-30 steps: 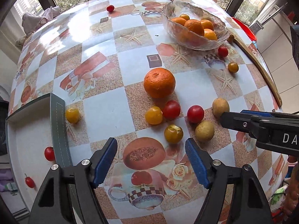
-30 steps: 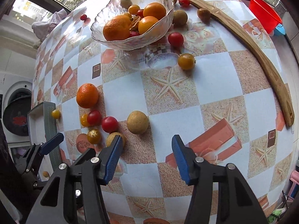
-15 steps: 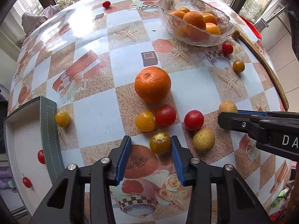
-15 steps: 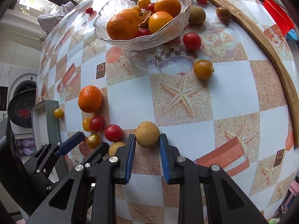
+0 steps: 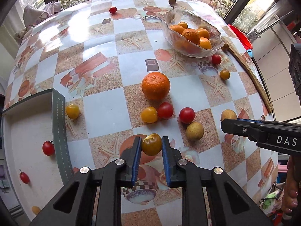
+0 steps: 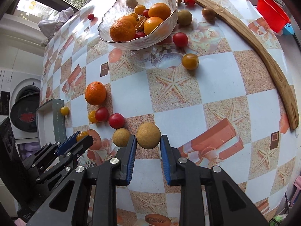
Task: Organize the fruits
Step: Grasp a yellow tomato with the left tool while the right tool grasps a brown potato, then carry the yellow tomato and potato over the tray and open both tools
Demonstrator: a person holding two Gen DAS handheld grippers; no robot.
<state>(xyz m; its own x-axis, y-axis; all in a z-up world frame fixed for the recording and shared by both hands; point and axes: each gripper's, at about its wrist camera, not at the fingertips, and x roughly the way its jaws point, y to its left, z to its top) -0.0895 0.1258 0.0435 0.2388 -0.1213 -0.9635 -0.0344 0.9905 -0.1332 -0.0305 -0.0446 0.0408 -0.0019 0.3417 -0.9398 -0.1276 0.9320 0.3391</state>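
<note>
My left gripper point(image 5: 151, 144) is shut on a yellow-brown tomato point(image 5: 151, 144) near the table's front edge. My right gripper point(image 6: 148, 139) is shut on a tan round fruit point(image 6: 148, 135); a second tan fruit point(image 6: 121, 137) lies just left of it. A large orange point(image 5: 155, 85), a yellow tomato point(image 5: 149, 114) and two red tomatoes point(image 5: 165, 110) point(image 5: 186, 115) lie loose on the table. A glass bowl point(image 5: 193, 50) at the far right holds several oranges and small tomatoes. The right gripper also shows in the left wrist view point(image 5: 231, 127).
A grey-edged white tray point(image 5: 58, 124) at the left holds two red tomatoes point(image 5: 48, 148); a yellow tomato point(image 5: 72, 111) lies beside it. More small fruits lie around the bowl. A curved wooden strip point(image 6: 263, 56) runs along the table's right edge. A red basin point(image 6: 272, 17) stands beyond it.
Both grippers moved forward and closed: the left onto the yellow-brown tomato, the right onto the tan fruit.
</note>
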